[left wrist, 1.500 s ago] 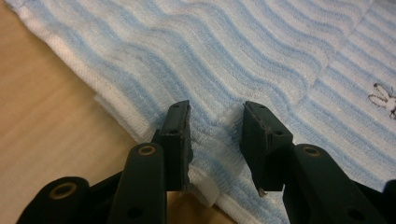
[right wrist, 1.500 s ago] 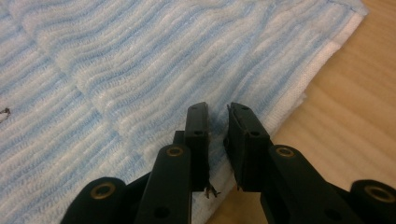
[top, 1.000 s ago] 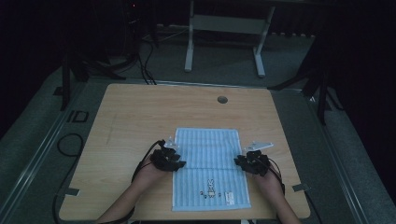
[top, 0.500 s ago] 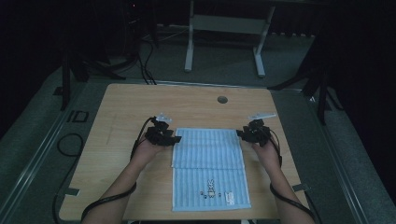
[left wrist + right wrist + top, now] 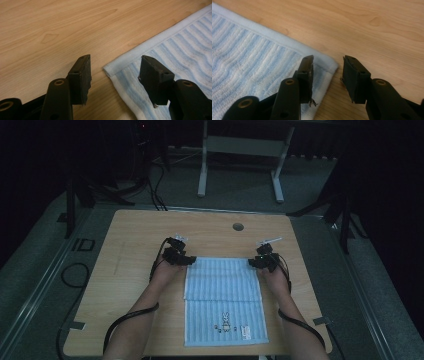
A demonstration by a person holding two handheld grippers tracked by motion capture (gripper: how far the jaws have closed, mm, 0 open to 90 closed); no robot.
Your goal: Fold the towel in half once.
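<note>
Jaws of left gripper (image 5: 115, 75) and right gripper (image 5: 328, 75) apart, empty, straddling far corners of folded blue towel (image 5: 222, 300).

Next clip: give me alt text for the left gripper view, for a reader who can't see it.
The left gripper is open, its two black jaws straddling the corner of a blue-and-white striped towel lying on a light wooden table. One jaw is over bare wood, the other over the towel; nothing is held between them.

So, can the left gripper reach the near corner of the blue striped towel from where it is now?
Probably yes: the left gripper is open with its jaws on either side of the blue striped towel corner, and nothing lies between them.
</note>
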